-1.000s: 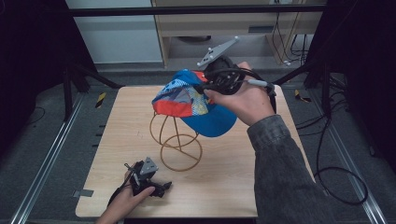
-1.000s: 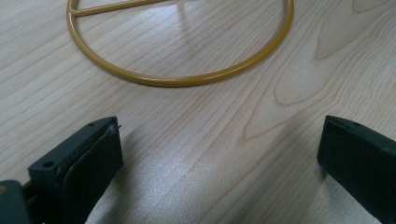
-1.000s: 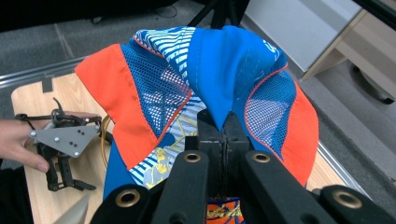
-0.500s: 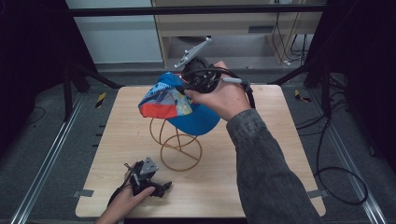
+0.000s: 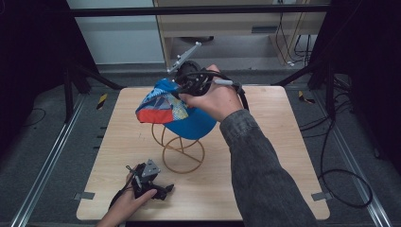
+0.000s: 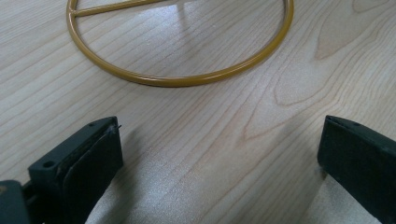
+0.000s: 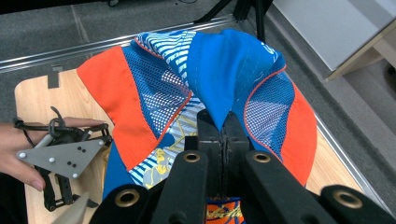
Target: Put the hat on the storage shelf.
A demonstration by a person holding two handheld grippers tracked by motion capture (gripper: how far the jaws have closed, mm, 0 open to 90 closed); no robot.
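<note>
One cap (image 5: 176, 109), blue with orange panels, mesh inserts and striped print, held above a pale wooden worktop (image 5: 274, 156) over one gold wire stand (image 5: 182, 146). Right tongs (image 5: 185, 84) clenched on a fold of the cap's blue fabric near its crown, jaws pressed together with the cloth pinched between them, as seen close up in the right gripper view, where the cap (image 7: 205, 93) spreads out ahead of the jaws. A few white marks on the blue panel at the cap's far edge, too small and creased to read; yellow patterning on the print below, no legible words. Right hand (image 5: 215, 97) wrapped around the tool, grey sleeve (image 5: 265, 170) running down to the bottom edge of the high view. Left tongs (image 5: 150, 181) resting low on the worktop near its front edge, held in the left hand (image 5: 126, 205), released, jaws spread wide apart with bare wood between them in the left gripper view. One round ring of the stand's base (image 6: 177, 79) lying flat on the wood just ahead of those open jaws, well clear of them. One grey three-cornered plate (image 7: 58, 156) visible on the left tool in the right gripper view. Two tools, one cap, one stand in all.
</note>
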